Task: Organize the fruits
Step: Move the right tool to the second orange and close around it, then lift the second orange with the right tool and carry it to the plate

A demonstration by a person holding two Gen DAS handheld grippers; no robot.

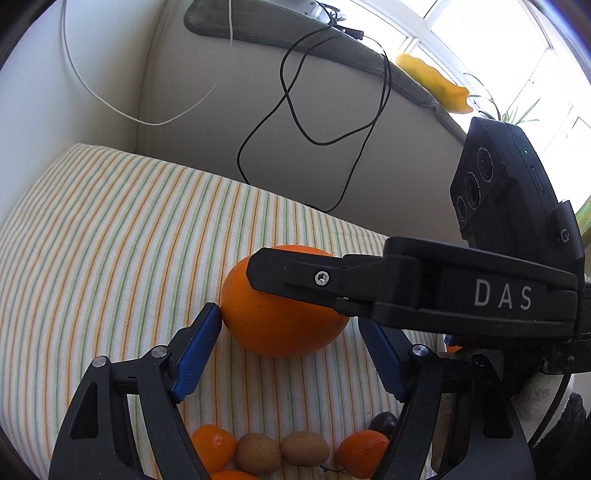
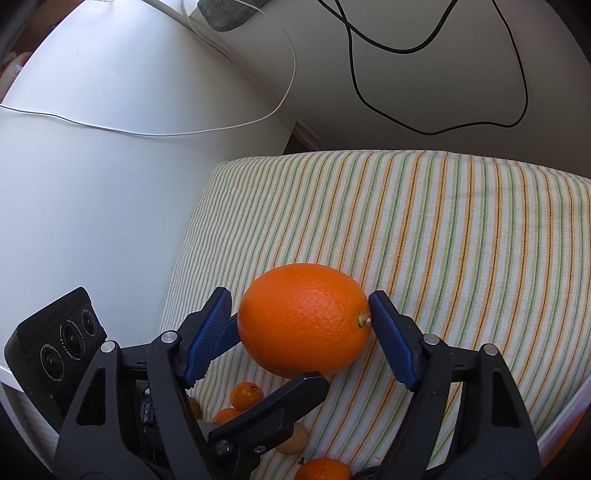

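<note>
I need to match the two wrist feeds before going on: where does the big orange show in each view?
Left wrist: the big orange sits just below centre, its top right hidden behind the right gripper's black finger.
Right wrist: the big orange lies low centre, between the right gripper's blue pads.
Shared landmark: the striped cloth beneath it.

In front of me a striped cloth [image 1: 110, 240] in cream, green and orange fills the lower frame. Behind it stands a pale wall [image 1: 177, 110], with a white cable [image 1: 110, 107] and black cable [image 1: 295, 110] hanging across. Upper right, a bright window [image 1: 491, 33] pours in daylight above a grey-green ledge pad [image 1: 258, 26].
</note>
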